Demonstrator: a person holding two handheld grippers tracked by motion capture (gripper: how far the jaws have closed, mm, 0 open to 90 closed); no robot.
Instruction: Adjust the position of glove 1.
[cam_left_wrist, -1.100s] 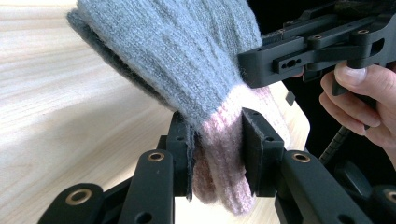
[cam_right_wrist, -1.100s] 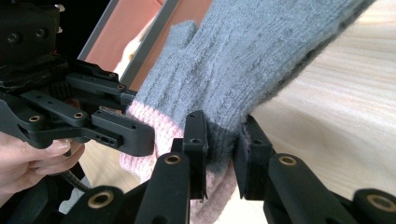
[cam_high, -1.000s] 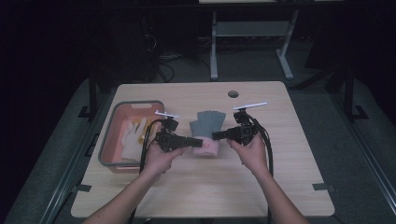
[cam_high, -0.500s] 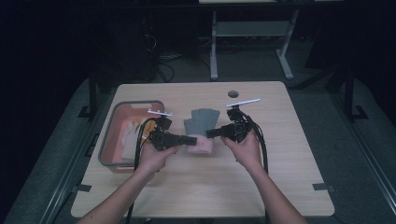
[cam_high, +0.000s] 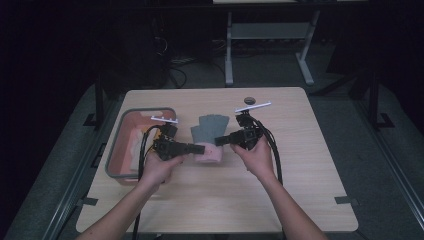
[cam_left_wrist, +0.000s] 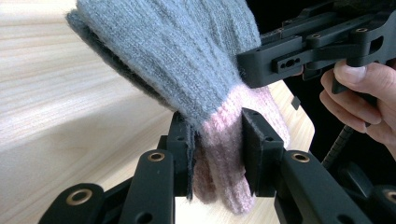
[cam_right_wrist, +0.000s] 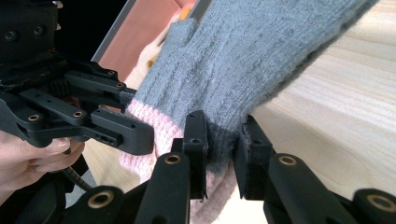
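**Two grippers hold one soft glove by its cuff**

A person stands at the worktop with a gripper in each hand. Between them is a knitted glove. It is grey, with a pink cuff at the near end. It sits near the middle of the worktop, just right of a tray with pale cloth things in it.

The left gripper has its jaws closed on the pink cuff. In the left gripper view the pink wool is squeezed thin between the two black pads. The right gripper has its jaws closed on the glove too, right where the grey wool meets the pink. So both grippers pinch the same end, one from each side.

I think this glove is very light and very floppy. It will not hold its shape. The grey finger end droops and rests on the wood while the cuff is held. It is fuzzy, not slippery, so the pads should keep hold without a hard squeeze. It will not break, but wool stretches, so pulling the two grippers far apart could drag the cuff wide.

The cuff looks like the best place to hold it. The ribbed knit there is thick and gives the pads something to bite. Holding it at two spots on the rim also keeps the opening from flopping shut.
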